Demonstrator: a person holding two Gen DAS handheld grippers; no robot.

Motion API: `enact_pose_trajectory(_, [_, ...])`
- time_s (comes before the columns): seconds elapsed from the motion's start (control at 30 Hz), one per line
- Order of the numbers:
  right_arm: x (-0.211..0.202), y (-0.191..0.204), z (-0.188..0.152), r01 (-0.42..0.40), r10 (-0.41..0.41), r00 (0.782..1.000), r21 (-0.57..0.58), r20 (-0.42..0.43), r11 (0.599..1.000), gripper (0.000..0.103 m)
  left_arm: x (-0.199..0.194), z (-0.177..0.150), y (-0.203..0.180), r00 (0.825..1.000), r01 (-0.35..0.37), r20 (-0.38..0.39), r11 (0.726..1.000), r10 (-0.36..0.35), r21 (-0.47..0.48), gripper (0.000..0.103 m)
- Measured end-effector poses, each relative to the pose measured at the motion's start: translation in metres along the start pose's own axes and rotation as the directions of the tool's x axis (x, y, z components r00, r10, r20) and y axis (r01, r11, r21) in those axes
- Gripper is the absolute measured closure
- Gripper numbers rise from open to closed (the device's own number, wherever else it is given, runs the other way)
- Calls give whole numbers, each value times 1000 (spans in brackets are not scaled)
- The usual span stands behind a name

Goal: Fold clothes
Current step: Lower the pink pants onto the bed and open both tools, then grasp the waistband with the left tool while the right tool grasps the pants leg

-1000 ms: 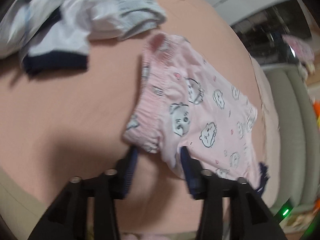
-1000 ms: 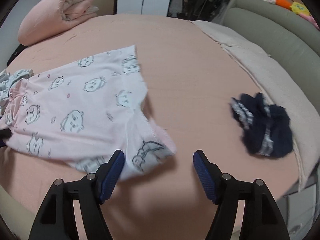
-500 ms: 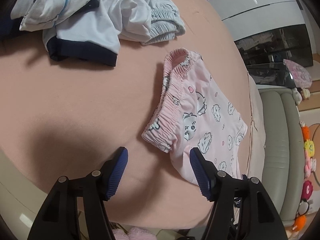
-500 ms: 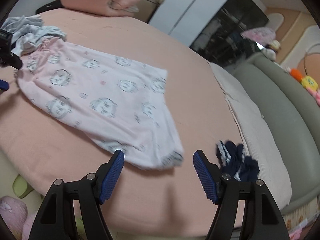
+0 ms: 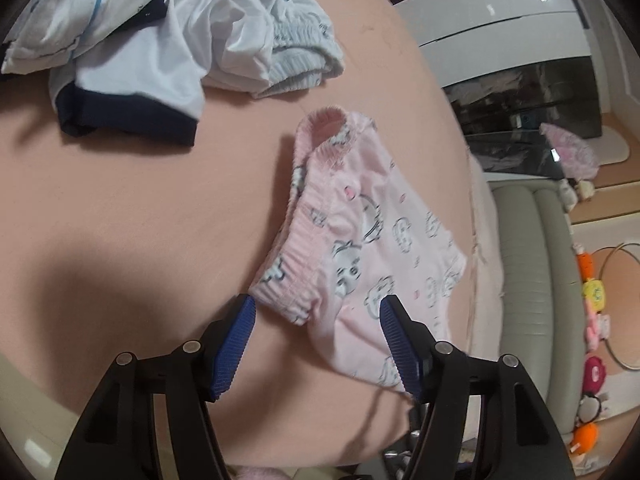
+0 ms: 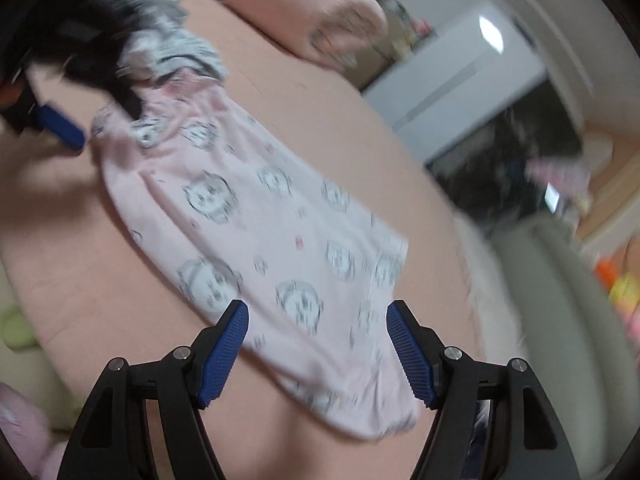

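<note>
Since the frame half a second ago, the right gripper (image 6: 318,350) is being brought closer over the hem end of the pink printed shorts (image 6: 256,236), its view now blurred; the shorts are being left flat on the pink bed (image 5: 132,208) toward its near edge; the left gripper (image 5: 316,340) is being held agape at the waistband corner, gripping nothing; the right one is likewise spread wide and empty; a pale heap of clothes (image 5: 168,36) is lying beyond the waistband

Both wrist views close, sharing pink shorts (image 5: 360,248)
</note>
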State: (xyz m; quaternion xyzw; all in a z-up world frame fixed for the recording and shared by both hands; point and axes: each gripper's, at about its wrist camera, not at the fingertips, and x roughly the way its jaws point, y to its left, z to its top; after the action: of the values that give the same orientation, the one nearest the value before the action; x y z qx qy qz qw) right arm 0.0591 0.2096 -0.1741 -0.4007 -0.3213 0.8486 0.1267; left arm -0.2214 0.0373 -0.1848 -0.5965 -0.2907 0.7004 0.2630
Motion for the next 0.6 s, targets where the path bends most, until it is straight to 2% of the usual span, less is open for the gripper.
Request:
enact_pose_trajectory(0.17, [2,31,13,39,-29,996,-132,80,991,32,8,6,3,999,46,5,999,-46,-7,40])
enact_pose_trajectory(0.33, [4,61,25,87,-46,986,-258,162,962,32,11,10,9,996,89,-12,995,-90,-32,40])
enact_pose_trajectory(0.6, [-8,97,12,101,11,968,-428,252,898,32,3,18,22,984,172,-21,982,-174,-81,40])
